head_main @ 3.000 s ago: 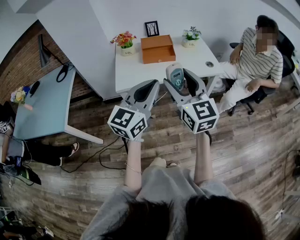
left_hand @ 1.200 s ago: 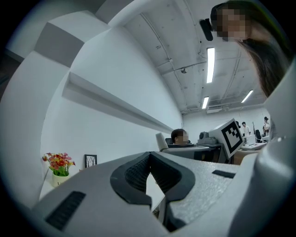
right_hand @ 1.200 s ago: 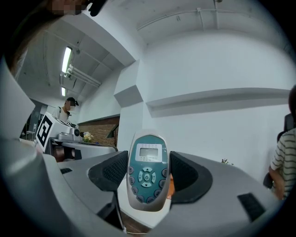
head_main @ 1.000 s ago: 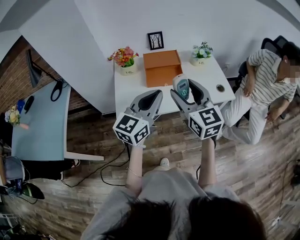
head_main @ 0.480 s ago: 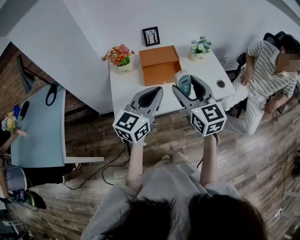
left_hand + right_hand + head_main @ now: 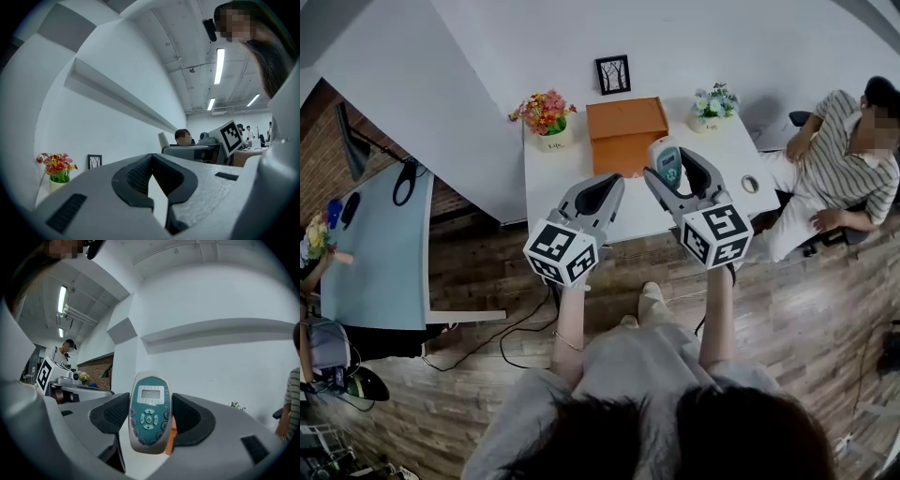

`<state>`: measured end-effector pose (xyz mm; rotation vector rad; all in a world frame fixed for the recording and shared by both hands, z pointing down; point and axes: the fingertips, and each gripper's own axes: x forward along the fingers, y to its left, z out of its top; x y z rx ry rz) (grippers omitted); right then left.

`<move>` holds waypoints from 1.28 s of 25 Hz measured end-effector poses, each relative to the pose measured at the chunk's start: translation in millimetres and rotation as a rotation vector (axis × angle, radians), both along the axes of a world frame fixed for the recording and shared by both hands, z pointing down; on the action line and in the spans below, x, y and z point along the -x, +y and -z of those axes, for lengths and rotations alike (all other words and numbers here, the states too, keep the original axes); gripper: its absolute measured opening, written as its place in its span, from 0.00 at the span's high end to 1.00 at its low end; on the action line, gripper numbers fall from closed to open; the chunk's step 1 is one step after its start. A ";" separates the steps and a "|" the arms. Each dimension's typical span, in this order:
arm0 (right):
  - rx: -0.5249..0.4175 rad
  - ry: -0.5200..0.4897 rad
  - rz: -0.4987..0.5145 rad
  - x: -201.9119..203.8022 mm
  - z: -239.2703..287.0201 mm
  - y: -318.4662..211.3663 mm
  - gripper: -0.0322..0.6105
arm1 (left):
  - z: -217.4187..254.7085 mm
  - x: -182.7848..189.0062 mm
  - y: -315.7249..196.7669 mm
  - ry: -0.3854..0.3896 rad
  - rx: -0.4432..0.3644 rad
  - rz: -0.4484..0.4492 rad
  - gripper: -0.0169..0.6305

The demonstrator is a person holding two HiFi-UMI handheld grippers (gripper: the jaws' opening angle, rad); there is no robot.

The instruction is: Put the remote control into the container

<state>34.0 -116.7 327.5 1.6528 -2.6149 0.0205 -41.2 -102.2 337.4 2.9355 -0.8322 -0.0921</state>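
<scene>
R gripper (image 6: 677, 178) clenched on remote control (image 6: 149, 412), held upright, buttons toward its camera. Remote hangs over table's near half, just short of orange container (image 6: 626, 131), not in it yet. L gripper (image 6: 598, 192) pinched closed, nothing in it, idle alongside.

Risks (my read): jaws grip only the remote's narrow sides and the casing looks smooth, so it may slip or pivot if tipped fwd. Releasing too soon would land it on the tabletop or clip the container's near wall.

Surface: white table (image 6: 558, 178), 2 flower pots (image 6: 546, 117) + picture frame (image 6: 613, 74) at back.

Room: white wall (image 6: 534, 37), wood-plank floor (image 6: 787, 309), seated person (image 6: 839, 159) at right, pale blue table (image 6: 375, 244) at left.
</scene>
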 end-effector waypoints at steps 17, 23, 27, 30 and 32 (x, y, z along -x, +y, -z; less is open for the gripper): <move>0.044 0.026 0.144 -14.0 -16.4 -109.5 0.51 | -13.2 -20.3 -98.1 -0.002 0.030 0.115 0.97; 0.072 0.049 0.188 -14.0 -30.0 -138.9 0.51 | -24.8 -22.7 -124.9 -0.010 0.055 0.150 0.97; 0.096 0.045 0.207 -15.5 -43.3 -149.6 0.51 | -35.9 -24.5 -133.8 -0.013 0.079 0.169 0.97; 0.123 0.048 0.215 -13.6 -55.4 -159.1 0.51 | -45.1 -23.4 -139.9 -0.022 0.103 0.175 0.97; 0.144 0.047 0.219 -9.9 -63.1 -164.0 0.51 | -51.7 -19.7 -144.4 -0.028 0.124 0.173 0.97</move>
